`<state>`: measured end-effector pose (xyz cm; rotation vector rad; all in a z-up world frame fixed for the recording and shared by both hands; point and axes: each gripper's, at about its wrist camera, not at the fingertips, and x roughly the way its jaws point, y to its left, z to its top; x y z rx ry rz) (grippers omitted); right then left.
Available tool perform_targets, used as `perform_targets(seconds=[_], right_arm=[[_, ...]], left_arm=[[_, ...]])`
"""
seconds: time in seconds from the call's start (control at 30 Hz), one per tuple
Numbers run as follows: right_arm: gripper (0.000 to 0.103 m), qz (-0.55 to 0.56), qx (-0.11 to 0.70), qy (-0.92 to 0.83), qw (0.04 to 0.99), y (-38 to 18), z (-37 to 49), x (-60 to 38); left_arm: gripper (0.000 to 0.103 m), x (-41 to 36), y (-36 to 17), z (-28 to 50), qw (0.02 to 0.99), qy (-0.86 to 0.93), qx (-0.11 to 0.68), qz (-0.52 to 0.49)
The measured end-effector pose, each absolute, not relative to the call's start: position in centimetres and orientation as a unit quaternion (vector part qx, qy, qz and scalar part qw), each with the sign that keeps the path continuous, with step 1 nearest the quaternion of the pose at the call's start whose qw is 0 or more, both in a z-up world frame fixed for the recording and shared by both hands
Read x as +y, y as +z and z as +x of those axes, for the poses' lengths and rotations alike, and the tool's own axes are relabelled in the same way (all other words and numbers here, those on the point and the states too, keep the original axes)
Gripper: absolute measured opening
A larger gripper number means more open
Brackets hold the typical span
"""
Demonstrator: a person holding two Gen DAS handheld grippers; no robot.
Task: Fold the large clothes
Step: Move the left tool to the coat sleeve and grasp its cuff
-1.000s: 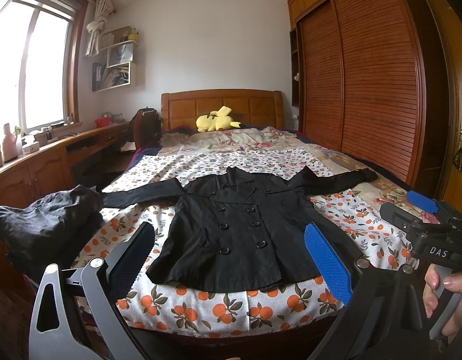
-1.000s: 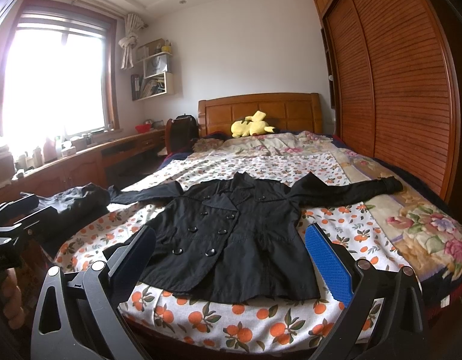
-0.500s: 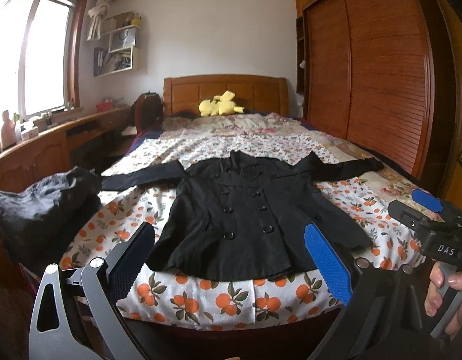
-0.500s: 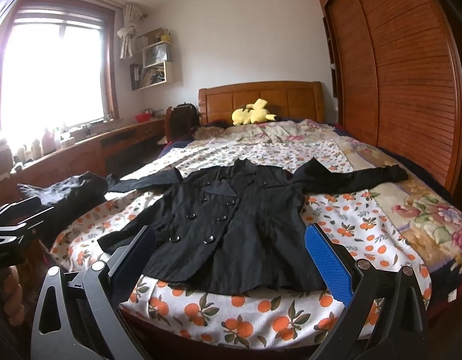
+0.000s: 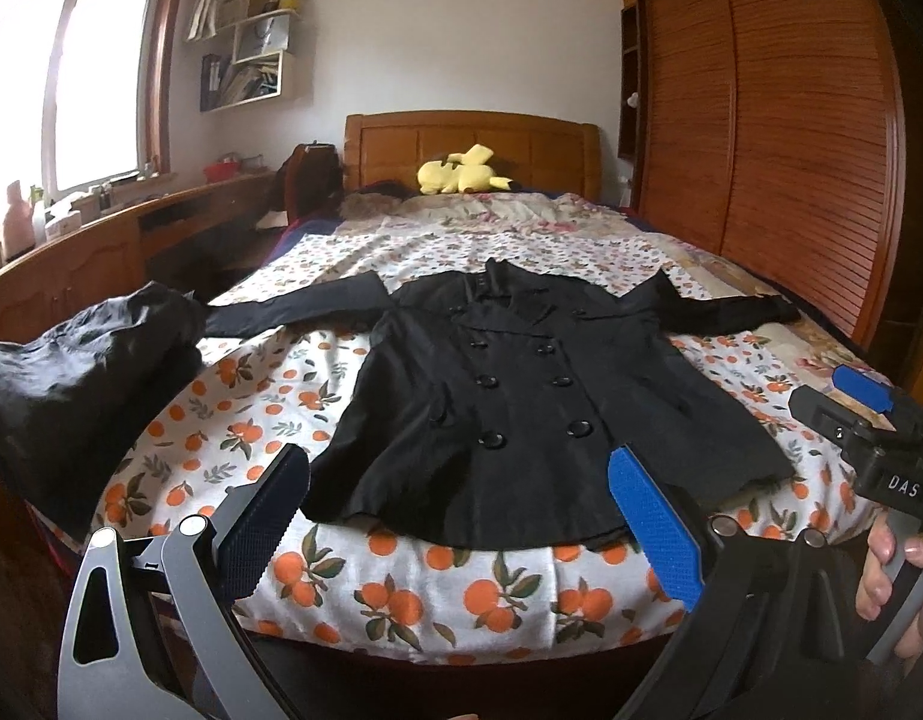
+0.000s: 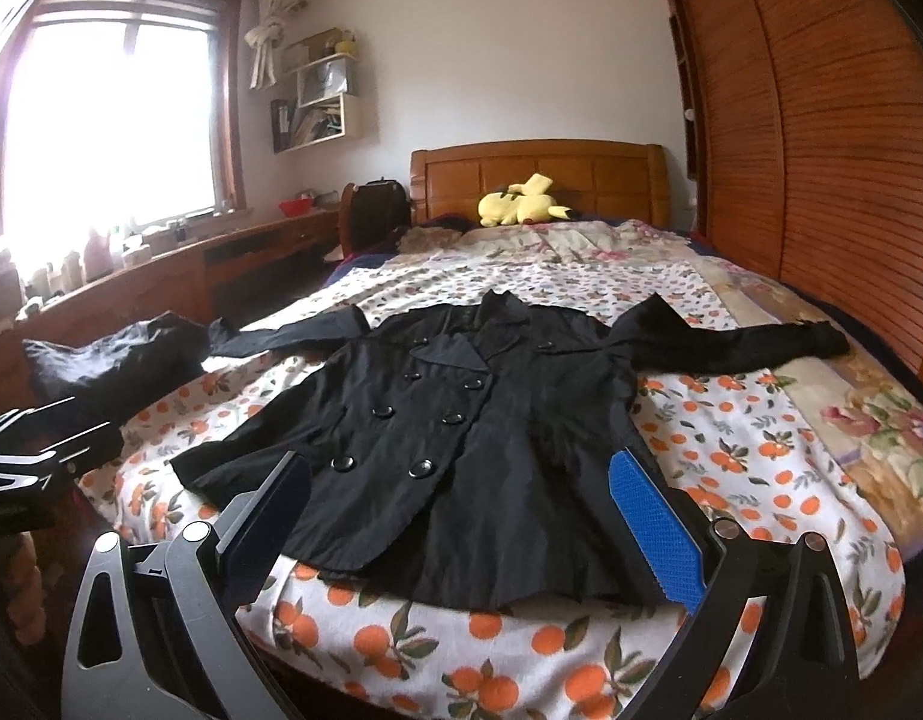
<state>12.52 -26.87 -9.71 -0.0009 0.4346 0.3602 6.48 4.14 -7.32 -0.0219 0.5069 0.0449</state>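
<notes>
Both tongs stand wide and hold nothing: the left gripper (image 5: 458,516) hangs short of the foot of the bed (image 5: 437,594), its blue pads apart, and the right gripper (image 6: 458,516) does the same just beside it, each looking down its own fingers at the same garment. Straight ahead of both, past the mattress edge, the black coat (image 5: 521,396) lies face up and buttoned, hem nearest the tongs, collar farthest, sleeves stretched out to either side on the orange-print sheet (image 5: 269,396). The left sleeve (image 5: 299,312) reaches off ahead and to the left, its cuff touching or just beside a dark heap of clothes (image 5: 71,384) that sits left of the left gripper; the right sleeve (image 6: 737,348) runs out ahead and to the right, toward the wardrobe side. Far beyond the collar a yellow plush toy (image 6: 521,204) rests at the headboard. No fold looks begun. The likely trouble lies with the grip: the cloth is thin and lies flat on a loose sheet, so a pinch at the hem or a cuff could catch the sheet too, or take only the top layer and leave the back panel behind. On the left, the sleeve might drag the dark heap along. The hem also hangs close to the mattress edge, so a pull toward the tongs could slide the coat off.
</notes>
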Motion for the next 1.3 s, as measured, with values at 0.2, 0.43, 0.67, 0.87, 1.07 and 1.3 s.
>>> perform_targets(seconds=[0.2,0.43,0.67,0.87,1.07,1.3], right_arm=[[0.096,-0.015,0.217,0.197,0.956,-11.1,15.5,-25.0],[0.096,-0.031,0.213,0.223,0.951,-11.8,19.5,-22.4],[0.096,-0.043,0.209,0.252,0.944,-11.5,24.1,-18.8],[0.096,-0.04,0.211,0.274,0.937,-11.0,28.7,-15.8],[0.096,-0.047,0.207,0.275,0.938,-11.4,33.2,-14.0],[0.096,-0.052,0.249,0.274,0.927,-15.9,37.1,-13.6]], left_arm=[[0.101,6.1,-8.9,8.6,0.964,0.044,0.261,-0.009],[0.101,9.2,-10.8,11.9,0.955,0.076,0.288,-0.006],[0.101,11.9,-11.0,14.8,0.951,0.093,0.295,-0.001],[0.101,14.1,-11.1,18.6,0.947,0.101,0.304,-0.001],[0.101,16.5,-11.2,23.9,0.945,0.109,0.31,0.0],[0.101,18.9,-12.9,30.5,0.939,0.097,0.329,-0.007]])
